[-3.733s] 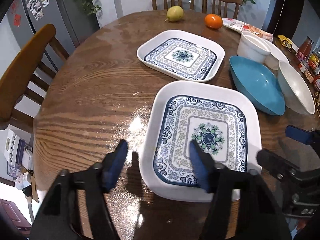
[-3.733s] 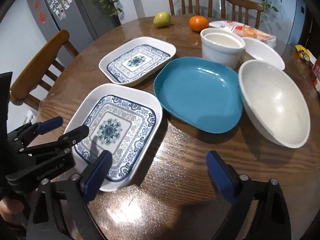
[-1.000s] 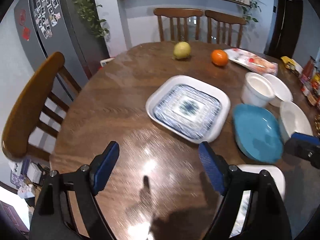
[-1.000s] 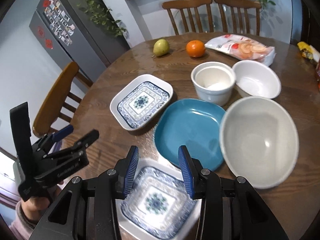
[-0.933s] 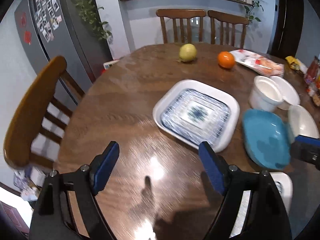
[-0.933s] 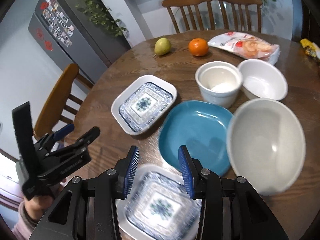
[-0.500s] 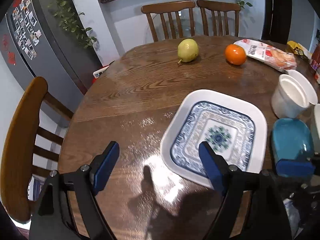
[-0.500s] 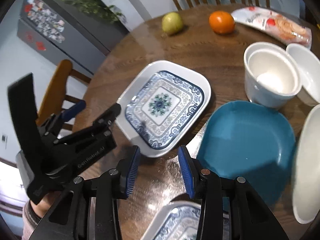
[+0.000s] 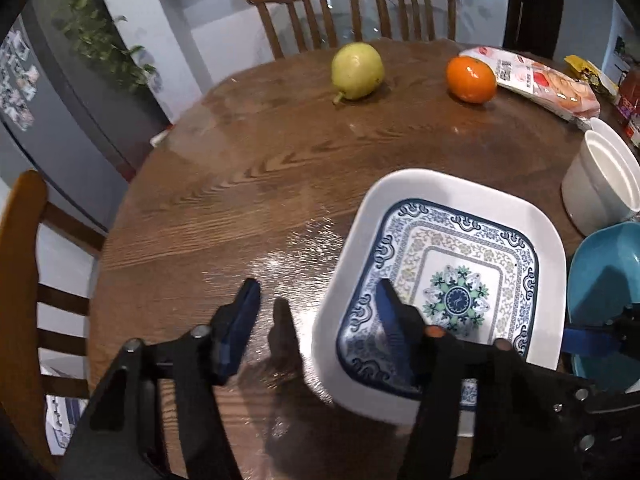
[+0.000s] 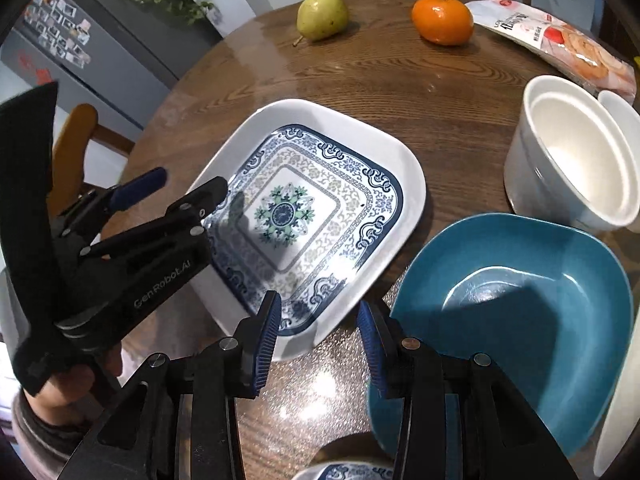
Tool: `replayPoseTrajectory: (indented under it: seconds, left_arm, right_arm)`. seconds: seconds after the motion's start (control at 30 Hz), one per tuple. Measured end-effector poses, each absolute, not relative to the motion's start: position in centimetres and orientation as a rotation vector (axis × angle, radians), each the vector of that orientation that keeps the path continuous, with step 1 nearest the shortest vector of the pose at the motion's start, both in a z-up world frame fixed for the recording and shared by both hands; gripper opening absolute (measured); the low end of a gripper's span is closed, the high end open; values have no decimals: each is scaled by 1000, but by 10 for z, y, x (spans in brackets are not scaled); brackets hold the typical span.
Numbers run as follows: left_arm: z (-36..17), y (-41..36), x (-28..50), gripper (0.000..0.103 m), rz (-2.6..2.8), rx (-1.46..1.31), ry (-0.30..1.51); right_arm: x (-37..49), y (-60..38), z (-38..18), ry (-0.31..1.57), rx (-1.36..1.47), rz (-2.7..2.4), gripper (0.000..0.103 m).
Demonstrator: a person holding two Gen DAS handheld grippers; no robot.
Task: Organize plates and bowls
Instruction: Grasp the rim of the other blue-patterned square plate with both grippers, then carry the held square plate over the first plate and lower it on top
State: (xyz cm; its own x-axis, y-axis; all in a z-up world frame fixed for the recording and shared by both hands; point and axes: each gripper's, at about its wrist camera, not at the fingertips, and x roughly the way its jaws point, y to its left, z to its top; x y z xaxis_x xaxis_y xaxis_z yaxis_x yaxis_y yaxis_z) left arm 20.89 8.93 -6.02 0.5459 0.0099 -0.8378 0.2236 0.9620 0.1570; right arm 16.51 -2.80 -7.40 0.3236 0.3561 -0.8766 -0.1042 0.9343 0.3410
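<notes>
A white square plate with a blue pattern lies flat on the round wooden table. My left gripper straddles its left rim, one pad inside the plate and the other over bare wood. Its jaws are closing and the outer pad is still clear of the rim. My right gripper hovers at the plate's near right corner, jaws partly apart with nothing pressed between them. A second patterned plate shows only as a sliver under the right gripper.
A teal plate lies right of the patterned plate. Behind it are a deep white bowl and a small white bowl. A large white bowl's rim shows far right. A pear, an orange and a snack packet lie at the back.
Both grippers have come forward and down to the far patterned plate. The left jaws have narrowed around its left rim. The near plate has slipped almost out of the right wrist view.
</notes>
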Motion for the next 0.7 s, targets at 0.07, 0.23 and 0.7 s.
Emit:
replayPoseTrajectory:
  seconds: [0.07,0.23,0.7]
  left_arm:
    - [-65,90,211,35,-155,247,1004]
    - [-65,91,206,18,-178,235,1006]
    - [-32,107,160,11,-75,204,902]
  right_arm:
    - [165,-27,-73,1202,227,302,41]
    - [166,-22,-72,1184,164,270,30]
    - [151,-21,-40,1083,105,300,17]
